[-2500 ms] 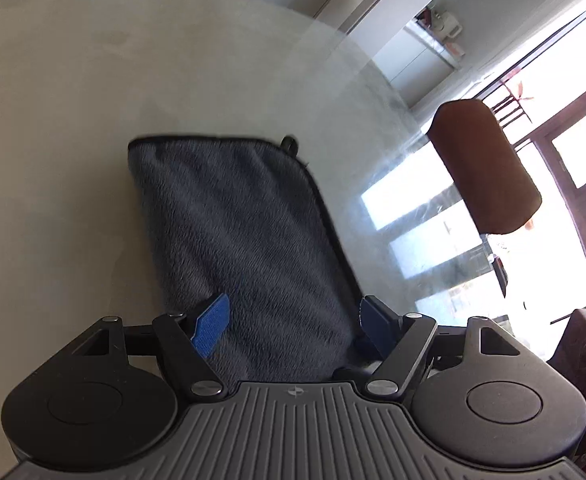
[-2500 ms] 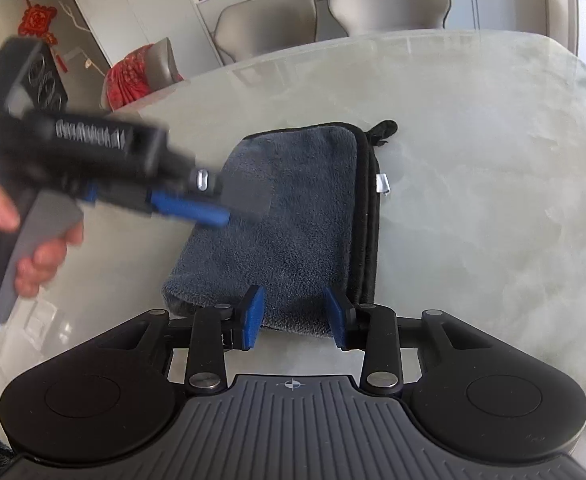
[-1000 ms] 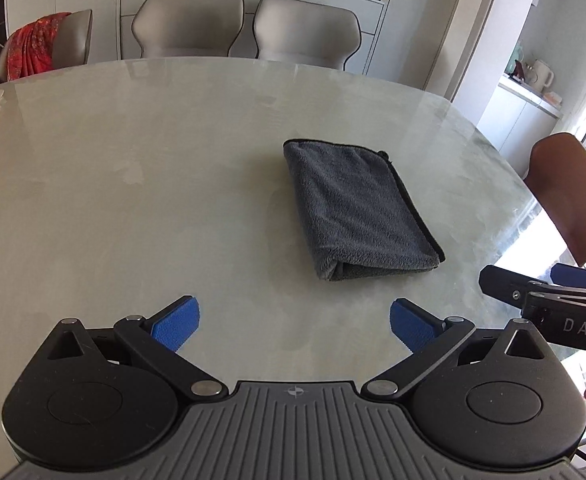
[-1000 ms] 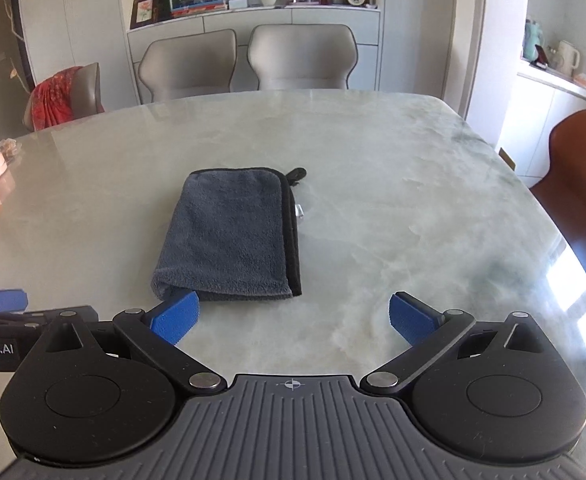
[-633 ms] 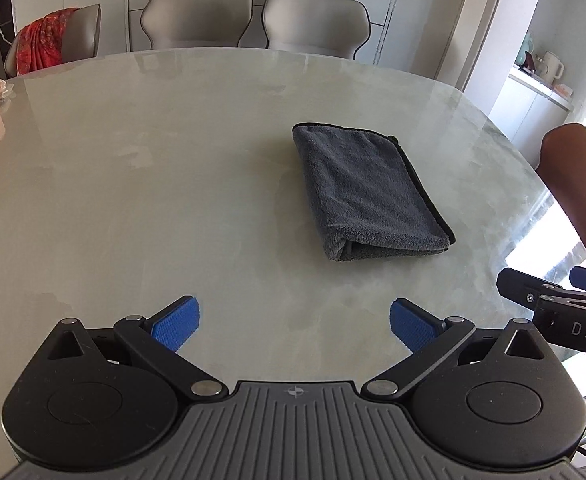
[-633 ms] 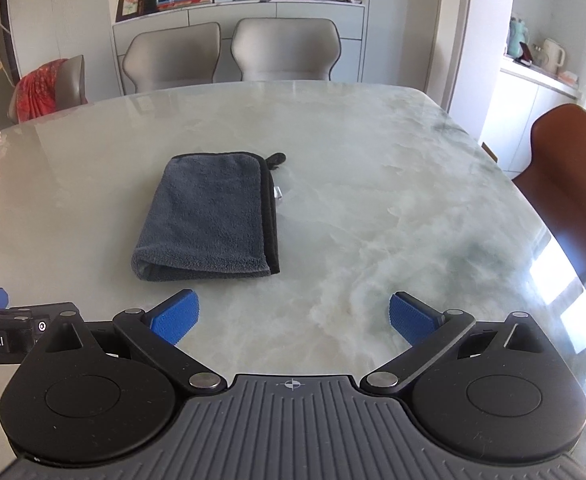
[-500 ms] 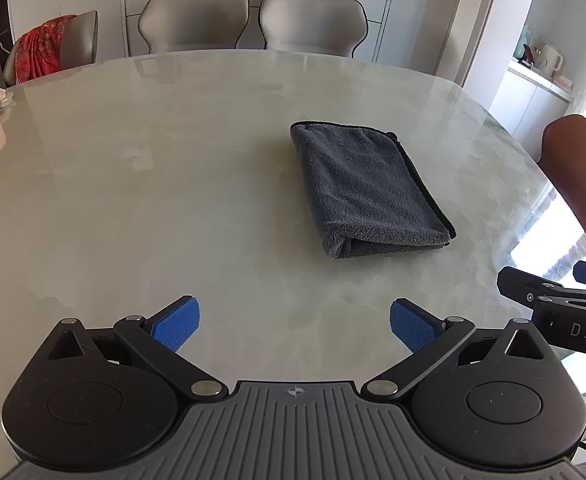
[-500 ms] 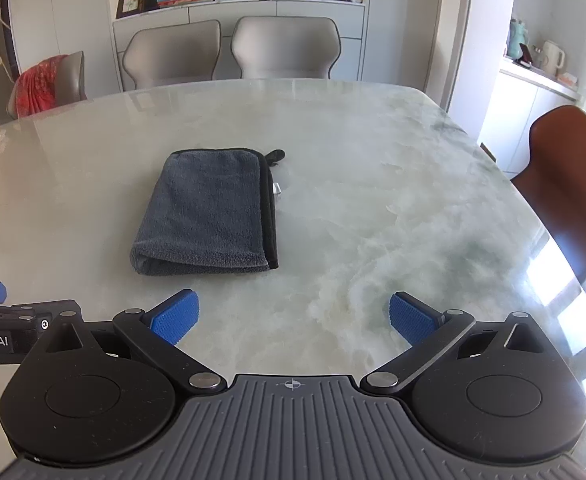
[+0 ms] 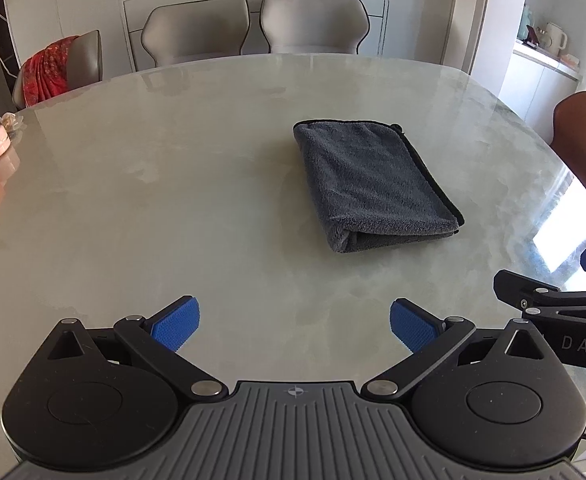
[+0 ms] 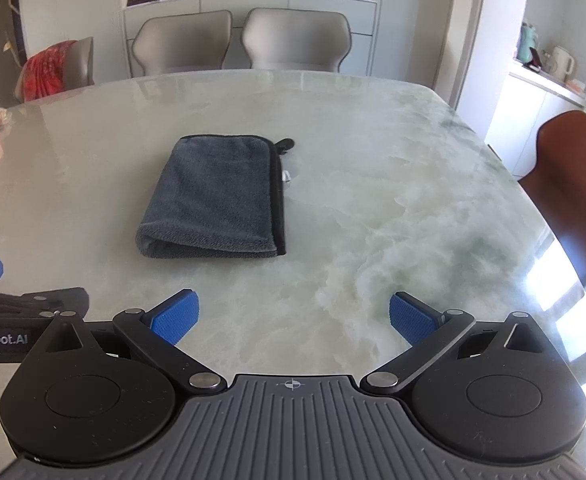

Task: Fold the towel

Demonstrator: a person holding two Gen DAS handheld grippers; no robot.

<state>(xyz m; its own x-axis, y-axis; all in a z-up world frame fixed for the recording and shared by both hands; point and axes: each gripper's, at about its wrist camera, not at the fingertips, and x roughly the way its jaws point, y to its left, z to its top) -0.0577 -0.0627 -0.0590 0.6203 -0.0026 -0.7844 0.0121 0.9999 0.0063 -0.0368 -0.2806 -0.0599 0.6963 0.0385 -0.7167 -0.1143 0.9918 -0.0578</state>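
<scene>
Lying flat on the pale marble table (image 9: pixel 173 200), the grey towel (image 9: pixel 373 184) is seen folded into a compact rectangle, its rounded fold turned toward the cameras and its black-bound edges stacked along one long side. In the left wrist view it is placed at about one o'clock from the left gripper (image 9: pixel 295 320), well apart from the blue pads (image 9: pixel 175 322), which are spread wide with nothing between them. In the right wrist view the towel (image 10: pixel 217 196) is found at about eleven o'clock from the right gripper (image 10: pixel 293 318), whose jaws are likewise held wide open and empty above the tabletop (image 10: pixel 393 200). A small black hanging loop (image 10: pixel 285 145) is shown at the far corner of the towel, and a white label (image 10: pixel 287 176) is seen just beside the bound edge. Part of the right gripper's body is caught at three o'clock in the left view, and part of the left gripper's body at nine o'clock in the right view. Two grey chairs (image 9: pixel 253 24) are set at twelve o'clock beyond the table, a brown chair (image 10: pixel 569 184) at three o'clock, and a red cloth (image 9: pixel 49 70) is draped over a chair at ten o'clock.
</scene>
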